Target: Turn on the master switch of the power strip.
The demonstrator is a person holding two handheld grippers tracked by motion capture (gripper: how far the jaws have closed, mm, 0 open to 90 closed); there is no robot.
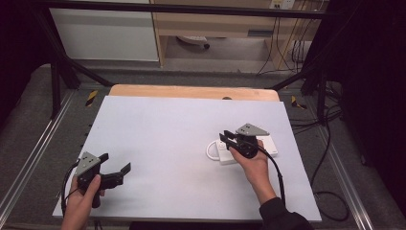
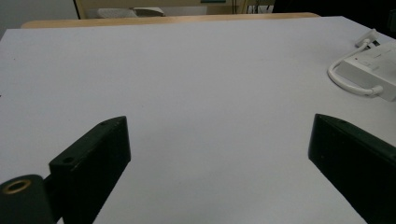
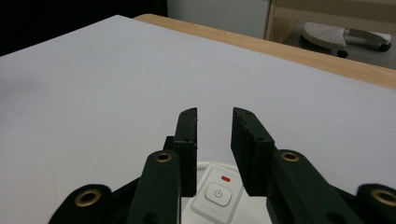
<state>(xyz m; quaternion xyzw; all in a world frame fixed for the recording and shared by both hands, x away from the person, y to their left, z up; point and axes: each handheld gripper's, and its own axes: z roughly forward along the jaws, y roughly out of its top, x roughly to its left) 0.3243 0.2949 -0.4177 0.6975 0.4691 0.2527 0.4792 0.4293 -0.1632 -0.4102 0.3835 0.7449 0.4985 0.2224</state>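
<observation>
The high view looks forward and down over the whole white table (image 1: 182,143), while both gripper views sit low and close, facing across it, and all three share the white power strip (image 1: 225,154).

The tabletop (image 1: 172,143) is plain pale grey, with a light wood strip (image 1: 191,92) along its far edge. The power strip (image 1: 225,153) near the right edge is white, its cord (image 1: 209,151) white too; its round button (image 3: 217,194) carries a grey power mark, with a small red bar (image 3: 226,178) above it. Both tongs, left (image 1: 116,168) and right (image 1: 226,136), are black, each topped by a grey plate; brass-coloured rings (image 3: 163,157) sit in the right one's joints. The sleeve (image 1: 282,218) is black.
</observation>
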